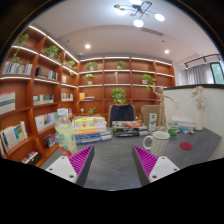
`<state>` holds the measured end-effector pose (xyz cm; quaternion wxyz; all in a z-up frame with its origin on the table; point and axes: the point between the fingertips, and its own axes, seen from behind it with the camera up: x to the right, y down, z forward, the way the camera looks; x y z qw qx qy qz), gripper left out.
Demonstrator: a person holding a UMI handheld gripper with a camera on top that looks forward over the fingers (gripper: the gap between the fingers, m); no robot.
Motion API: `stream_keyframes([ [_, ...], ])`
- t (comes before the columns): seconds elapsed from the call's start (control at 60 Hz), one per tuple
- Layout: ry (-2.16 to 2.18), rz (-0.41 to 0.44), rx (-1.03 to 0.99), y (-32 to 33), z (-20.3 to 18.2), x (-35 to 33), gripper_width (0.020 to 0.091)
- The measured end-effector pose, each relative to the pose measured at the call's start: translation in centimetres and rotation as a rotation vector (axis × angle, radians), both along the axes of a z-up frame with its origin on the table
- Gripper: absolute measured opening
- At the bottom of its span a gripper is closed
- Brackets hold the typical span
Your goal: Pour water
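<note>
My gripper (112,163) hangs open above a grey table (110,150), with nothing between its two magenta pads (82,160). A white mug (158,142) with a handle stands on the table ahead of the right finger, well apart from it. A small red disc (185,146) lies just beyond the mug to the right. No bottle or jug shows clearly.
A clear box (66,136) and a stack of books (91,130) sit at the table's far left. A black tray or screen (125,128) lies at the far middle. Wooden bookshelves (30,95) line the left and back walls. A white partition (190,108) stands at the right.
</note>
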<state>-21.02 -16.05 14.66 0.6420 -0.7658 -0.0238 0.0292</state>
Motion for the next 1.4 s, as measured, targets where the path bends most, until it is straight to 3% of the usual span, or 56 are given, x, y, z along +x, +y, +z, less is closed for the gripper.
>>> stream_keyframes([
  [0.1,0.025,0.045,0.002,0.9,-2.8,-9.2,0.0770],
  [0.367,0.121,0.196,0.046,3.9,-2.6,-19.7,0.0770],
  [0.633,0.101,0.142,0.052,10.0,-3.2,-22.0,0.0761],
  [0.717,0.060,0.145,0.040,11.2,-4.0,-22.8,0.0709],
  [0.783,0.013,0.115,0.030,12.0,-4.8,-22.6,0.0587],
  [0.8,-0.003,0.100,0.025,12.1,-5.1,-22.4,0.0520],
  [0.967,-0.047,0.094,0.018,11.9,-5.3,-22.4,0.0359],
  [1.25,0.116,0.072,-0.013,11.8,-4.8,-19.8,0.0356],
  [1.4,0.366,0.084,0.008,12.0,-1.7,-16.3,0.0357],
])
